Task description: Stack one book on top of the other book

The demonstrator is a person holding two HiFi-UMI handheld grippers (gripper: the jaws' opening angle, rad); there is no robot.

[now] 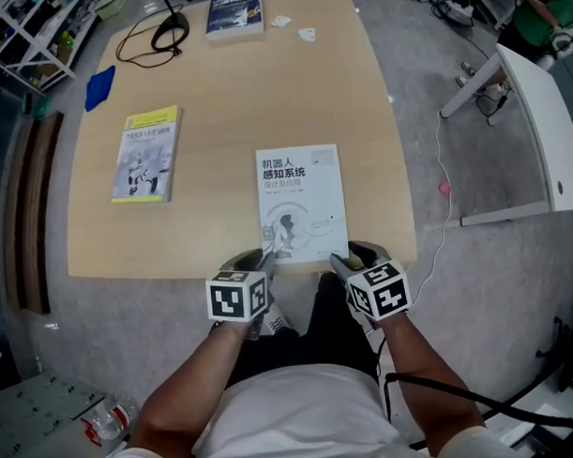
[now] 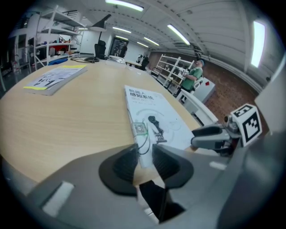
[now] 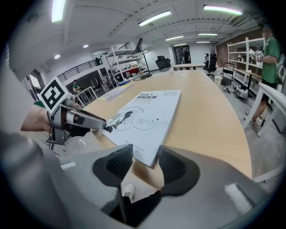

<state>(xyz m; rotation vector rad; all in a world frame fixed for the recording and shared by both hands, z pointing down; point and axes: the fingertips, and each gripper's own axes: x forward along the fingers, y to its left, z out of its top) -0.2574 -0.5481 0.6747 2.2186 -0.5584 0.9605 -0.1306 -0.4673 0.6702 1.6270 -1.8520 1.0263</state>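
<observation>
Left gripper view first: the left tongs (image 2: 144,150) sit about half open, and the near left corner of the white book (image 2: 152,112) pokes into the gap. I can't see the pads pinching it. The book looks to be lying flat on the surface (image 2: 67,120), so I'd call it not gripped yet.

It's the same story in the right gripper view. The right tongs (image 3: 146,154) are roughly half open, with the book's near right corner between the jaws, closer to the right-hand one. Nothing is clamped.

From the head view, both tongs are at the near edge of the surface, one at each near corner of the white book. The book lies in the middle, close to that edge. A yellow book (image 1: 148,151) lies well apart from it, off to the left and further back, and a dark book (image 1: 234,11) is at the far edge.

My read is that this is the lining-up-for-the-pickup step, and nothing is stacked yet. Next, each set of tongs has to get one jaw over and one under the cover at its corner and close firmly. Then both should lift together, keeping the book level, since a thin paperback will probably sag. The yellow book looks like the obvious place to set it down, squared up.
</observation>
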